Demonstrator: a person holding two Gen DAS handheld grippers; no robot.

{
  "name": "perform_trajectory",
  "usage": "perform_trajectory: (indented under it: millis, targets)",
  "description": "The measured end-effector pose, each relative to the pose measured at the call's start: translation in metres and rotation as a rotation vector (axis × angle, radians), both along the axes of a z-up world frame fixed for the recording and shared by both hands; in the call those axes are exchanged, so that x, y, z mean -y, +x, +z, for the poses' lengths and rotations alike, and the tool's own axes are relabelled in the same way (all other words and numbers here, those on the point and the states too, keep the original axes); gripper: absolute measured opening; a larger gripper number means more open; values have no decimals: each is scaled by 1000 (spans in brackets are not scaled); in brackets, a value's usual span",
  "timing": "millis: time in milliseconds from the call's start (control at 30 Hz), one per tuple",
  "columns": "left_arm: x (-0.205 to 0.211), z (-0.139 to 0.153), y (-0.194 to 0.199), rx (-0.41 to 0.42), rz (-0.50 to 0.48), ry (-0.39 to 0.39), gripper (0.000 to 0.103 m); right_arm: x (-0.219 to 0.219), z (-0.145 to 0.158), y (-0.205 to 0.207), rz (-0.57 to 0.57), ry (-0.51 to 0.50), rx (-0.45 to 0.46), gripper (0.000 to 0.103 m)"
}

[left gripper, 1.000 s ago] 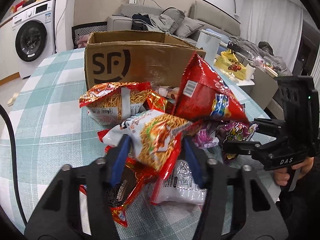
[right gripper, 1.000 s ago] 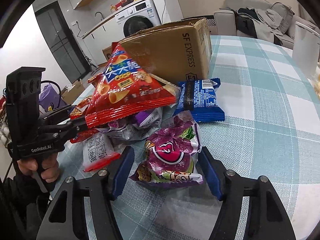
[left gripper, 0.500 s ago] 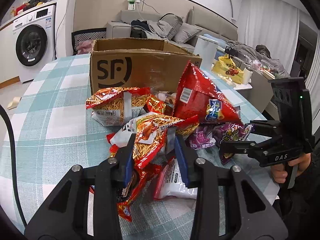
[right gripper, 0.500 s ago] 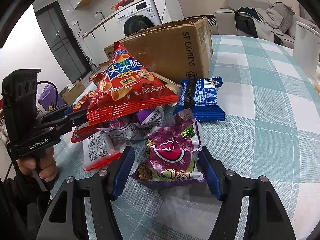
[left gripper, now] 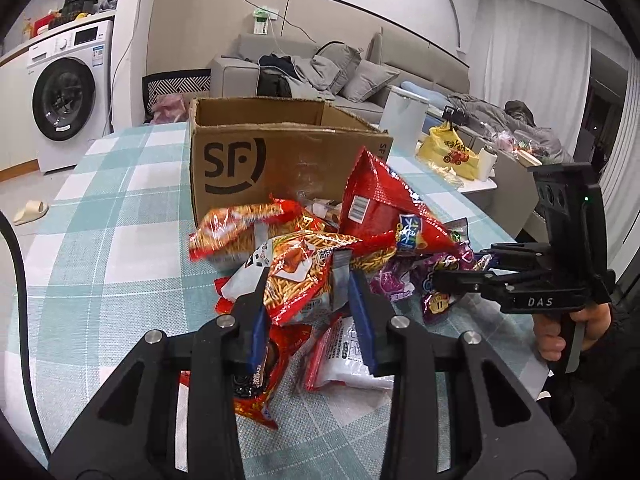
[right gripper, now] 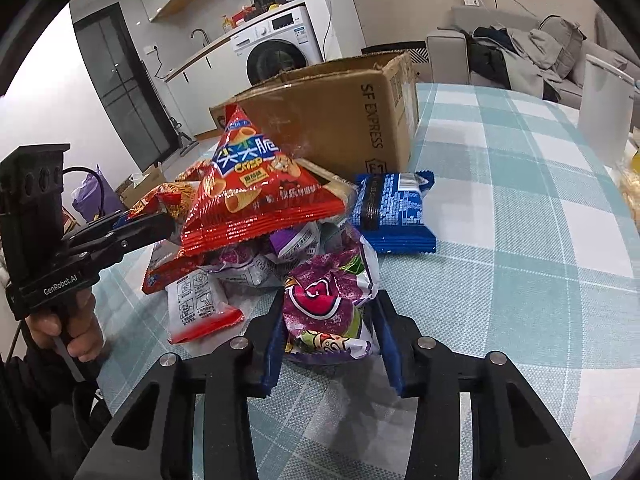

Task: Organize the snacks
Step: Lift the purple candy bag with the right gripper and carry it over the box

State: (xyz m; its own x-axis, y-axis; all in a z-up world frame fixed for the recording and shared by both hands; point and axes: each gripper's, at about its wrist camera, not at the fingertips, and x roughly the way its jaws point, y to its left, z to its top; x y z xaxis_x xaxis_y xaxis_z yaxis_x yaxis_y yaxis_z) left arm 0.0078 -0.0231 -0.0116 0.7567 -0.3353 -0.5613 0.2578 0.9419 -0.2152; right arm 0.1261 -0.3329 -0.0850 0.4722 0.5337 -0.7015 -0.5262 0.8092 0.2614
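Note:
A pile of snack bags lies on the checked table in front of an open SF cardboard box. My left gripper is shut on an orange noodle-snack bag and holds it just above the pile. My right gripper is shut on a purple snack bag at the pile's near edge. A red triangular crisp bag sits on top of the pile. A blue packet lies beside the box.
More bags lie under the pile: a red-and-white packet and a red bag. A white container stands at the table's far right. A sofa and a washing machine are behind the table.
My left gripper closed on the orange noodle-snack bag and lifted it a little. My right gripper closed its fingers onto the purple bag.

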Motion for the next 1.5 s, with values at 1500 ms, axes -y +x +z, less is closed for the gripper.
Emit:
perform_trajectory:
  millis: [1500]
  targets:
    - [-8,90,-39,164,41,-62,32,19,90,-7,-95,135,243,41]
